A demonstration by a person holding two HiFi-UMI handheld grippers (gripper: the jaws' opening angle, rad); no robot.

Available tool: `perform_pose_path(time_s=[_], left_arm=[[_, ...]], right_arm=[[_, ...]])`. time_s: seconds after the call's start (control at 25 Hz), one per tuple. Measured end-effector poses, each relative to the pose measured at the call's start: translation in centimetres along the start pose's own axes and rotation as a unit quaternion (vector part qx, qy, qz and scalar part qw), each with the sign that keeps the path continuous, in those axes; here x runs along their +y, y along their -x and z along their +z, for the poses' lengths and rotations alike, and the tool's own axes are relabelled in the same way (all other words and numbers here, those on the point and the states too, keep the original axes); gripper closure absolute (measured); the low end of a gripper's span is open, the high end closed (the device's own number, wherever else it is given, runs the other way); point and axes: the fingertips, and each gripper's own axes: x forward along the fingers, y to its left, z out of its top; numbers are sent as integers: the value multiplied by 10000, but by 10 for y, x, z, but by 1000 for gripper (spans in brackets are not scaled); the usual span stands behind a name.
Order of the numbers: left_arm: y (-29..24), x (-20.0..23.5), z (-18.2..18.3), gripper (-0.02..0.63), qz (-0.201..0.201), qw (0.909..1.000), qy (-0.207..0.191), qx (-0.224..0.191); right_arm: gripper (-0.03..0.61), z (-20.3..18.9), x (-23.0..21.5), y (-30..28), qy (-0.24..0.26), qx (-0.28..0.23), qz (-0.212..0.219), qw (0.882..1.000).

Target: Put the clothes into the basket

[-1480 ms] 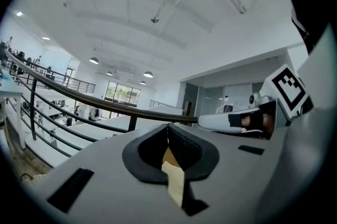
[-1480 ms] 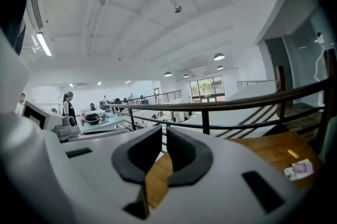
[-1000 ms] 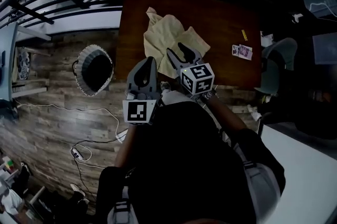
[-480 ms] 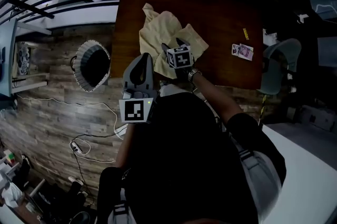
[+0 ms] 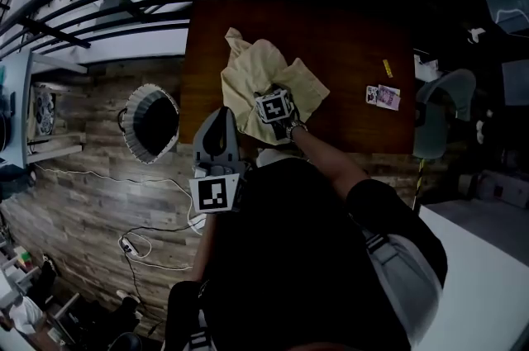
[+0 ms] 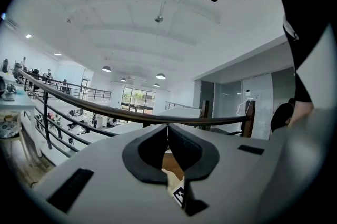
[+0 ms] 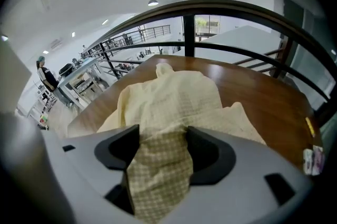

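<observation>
A pale yellow checked garment point(image 5: 263, 73) lies crumpled on the brown wooden table point(image 5: 355, 44). My right gripper point(image 5: 270, 96) points steeply down onto its near edge, the marker cube hiding the fingertips in the head view. In the right gripper view the jaws point(image 7: 162, 130) stand wide with a fold of the garment point(image 7: 174, 94) bunched between them, not visibly pinched. My left gripper point(image 5: 221, 114) hangs level in front of my body, left of the table. Its jaws point(image 6: 168, 127) are shut with nothing in them. The dark basket point(image 5: 151, 122) with a light rim stands on the plank floor, left of the table.
A small printed card point(image 5: 382, 97) and a yellow strip point(image 5: 385, 68) lie at the table's right side. A black railing point(image 5: 124, 7) runs behind the table. Cables point(image 5: 149, 246) trail over the floor at the left. A chair point(image 5: 442, 106) stands at the right.
My right gripper has dropped from near my chest down onto the garment's near edge and tipped downward. The left gripper has hardly moved.
</observation>
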Motion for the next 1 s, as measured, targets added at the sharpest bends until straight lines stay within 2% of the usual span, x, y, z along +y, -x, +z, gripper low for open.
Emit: perform_pose_path(time_s=[0.12,0.2,0.36,0.4,0.68,1.0], left_arm=[[-2,4,-1,600,50,10000,22,5],[-2,5,-3,600,76,10000,31,27],[-4,2,-6,600,104,9999,51,24],[-5,1,-6,600,96,9999,60,27],[-16,-15,-8,600,-125,9999,50,74],[-31,-45,-14,600,-509,9986,-52,122]], right_arm=[[298,-4,-1,-6,164,176,-136,9996],[335,-9,-2,-9,258,255,-183,9992],[502,-10,-4,-3,432,277,-148,9986],[512,-10,-4,0,449,275,-115,9985],[528,-7,-6,21,277,68,256,9993],[529,19,-22,67,106,-685,422,9967]])
